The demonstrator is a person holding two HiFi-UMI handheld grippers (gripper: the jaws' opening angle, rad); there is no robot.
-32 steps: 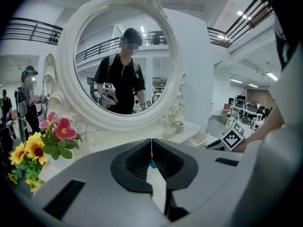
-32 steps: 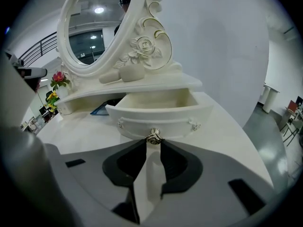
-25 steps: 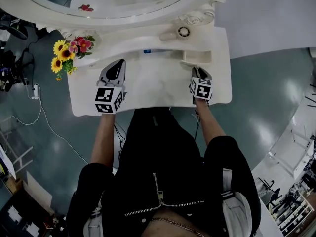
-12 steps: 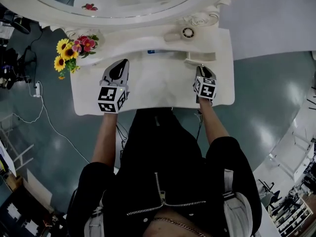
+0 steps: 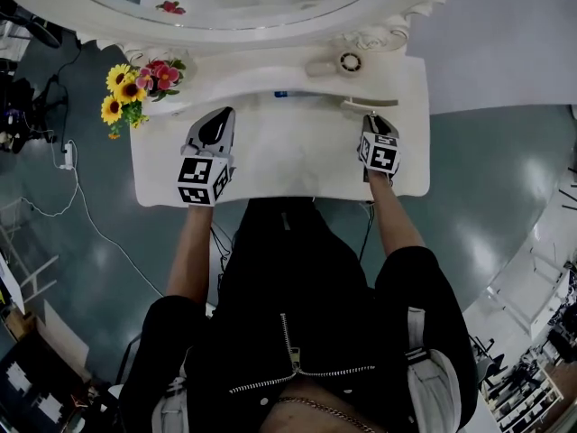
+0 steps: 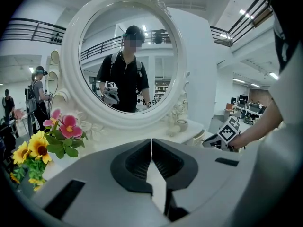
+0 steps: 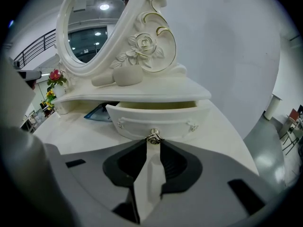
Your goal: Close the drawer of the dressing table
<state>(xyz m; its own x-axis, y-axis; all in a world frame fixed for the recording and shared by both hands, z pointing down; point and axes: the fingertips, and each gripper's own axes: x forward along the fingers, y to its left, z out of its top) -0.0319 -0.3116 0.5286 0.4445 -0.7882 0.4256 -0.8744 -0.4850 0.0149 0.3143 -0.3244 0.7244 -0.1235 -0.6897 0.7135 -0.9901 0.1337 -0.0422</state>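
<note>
The white dressing table (image 5: 288,156) has a small drawer (image 5: 365,103) under its raised shelf at the right, and it stands out only a little. In the right gripper view the drawer (image 7: 156,117) shows a narrow strip of its inside above the front panel. My right gripper (image 7: 152,143) is shut on the metal knob (image 7: 153,137), which sits between its tips. From the head view the right gripper (image 5: 371,123) points at the drawer front. My left gripper (image 5: 217,121) hovers over the table's left part, and its jaws (image 6: 151,143) are shut on nothing.
A bunch of artificial flowers (image 5: 135,88) stands at the table's back left. The oval mirror (image 5: 225,7) rises behind the shelf, which carries a small round item (image 5: 350,61). A blue flat thing (image 7: 97,112) lies under the shelf, left of the drawer.
The right gripper has moved toward the mirror with the knob, and the drawer has slid further in under the shelf. The left gripper has kept its place.
</note>
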